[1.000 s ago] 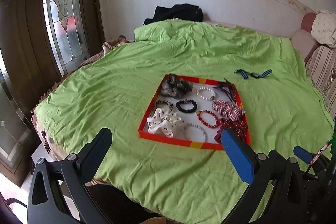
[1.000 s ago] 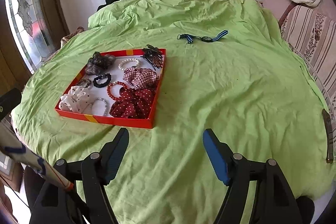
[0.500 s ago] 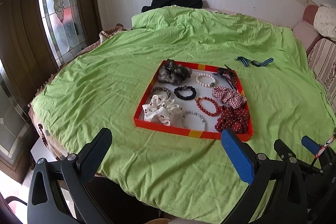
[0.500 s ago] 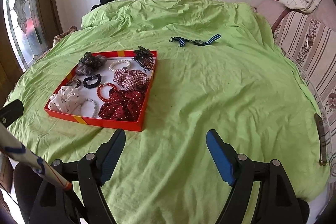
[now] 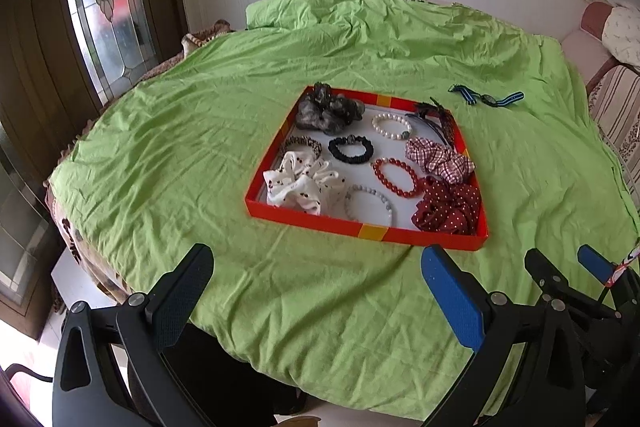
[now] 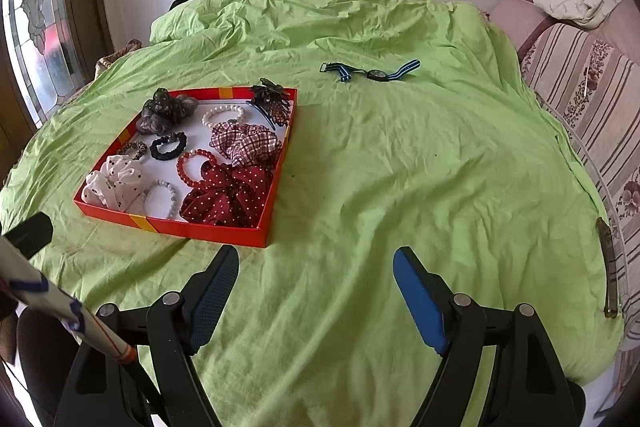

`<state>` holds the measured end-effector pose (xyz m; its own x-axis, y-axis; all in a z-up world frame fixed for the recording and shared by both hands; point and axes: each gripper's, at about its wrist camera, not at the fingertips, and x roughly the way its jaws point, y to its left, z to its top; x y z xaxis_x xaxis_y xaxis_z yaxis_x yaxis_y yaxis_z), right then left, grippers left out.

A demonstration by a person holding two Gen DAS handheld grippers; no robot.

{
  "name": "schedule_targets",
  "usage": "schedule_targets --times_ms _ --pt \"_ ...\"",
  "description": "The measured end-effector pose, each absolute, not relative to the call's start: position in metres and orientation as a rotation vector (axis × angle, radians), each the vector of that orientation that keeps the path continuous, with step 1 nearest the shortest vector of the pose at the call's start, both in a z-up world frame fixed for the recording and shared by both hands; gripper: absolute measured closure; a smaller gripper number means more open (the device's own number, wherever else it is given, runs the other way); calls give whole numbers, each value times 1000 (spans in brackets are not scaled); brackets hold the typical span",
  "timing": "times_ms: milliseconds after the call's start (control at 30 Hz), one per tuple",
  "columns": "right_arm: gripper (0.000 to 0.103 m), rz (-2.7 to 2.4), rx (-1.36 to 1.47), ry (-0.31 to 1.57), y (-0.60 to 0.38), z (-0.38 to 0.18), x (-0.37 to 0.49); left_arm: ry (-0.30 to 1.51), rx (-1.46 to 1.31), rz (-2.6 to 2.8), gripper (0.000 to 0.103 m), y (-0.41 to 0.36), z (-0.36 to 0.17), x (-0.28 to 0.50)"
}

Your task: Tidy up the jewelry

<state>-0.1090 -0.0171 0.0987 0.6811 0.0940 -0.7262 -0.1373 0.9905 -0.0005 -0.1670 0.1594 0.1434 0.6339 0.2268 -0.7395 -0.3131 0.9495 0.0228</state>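
Green sheet (image 6: 400, 187) covers the whole table, wall behind, stained-glass door on the left side.

L gripper (image 5: 316, 291): fingers spread wide, nothing held, hovering over the sheet at the near edge, just short of the tray's near wall. R gripper (image 6: 316, 291): also spread, empty, over bare sheet, to the right of the tray corner.

Tray (image 5: 360, 229) (red, shallow) sits mid-table, looks mostly filled: white scrunchie (image 5: 304, 183), red dotted scrunchie (image 5: 448, 207), plaid scrunchie (image 5: 438, 161), grey scrunchie (image 5: 328, 111), black tie (image 5: 351, 149), red bead bracelet (image 5: 396, 177), pearl bracelet (image 5: 392, 125), grey bead bracelet (image 5: 370, 201), hair clip (image 5: 438, 117) at far right corner.

Watch (image 6: 376, 73) w/ blue striped strap lies flat on the sheet, well apart from the tray, beyond its far right corner. Only loose item seen.

Step (judgement): between picks, approach phase; watch likely the last piece. Next: R gripper closer to it, so reach far fwd over the sheet, come down on the strap or case, pinch w/o grabbing cloth, carry to a free spot in the tray. Little bare floor left there.
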Motion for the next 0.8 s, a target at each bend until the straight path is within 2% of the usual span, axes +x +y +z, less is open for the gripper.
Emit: schedule_targets --times_ms 800 --pt "19 113 -64 821 -17 97 -97 853 -129 294 0 166 136 -157"
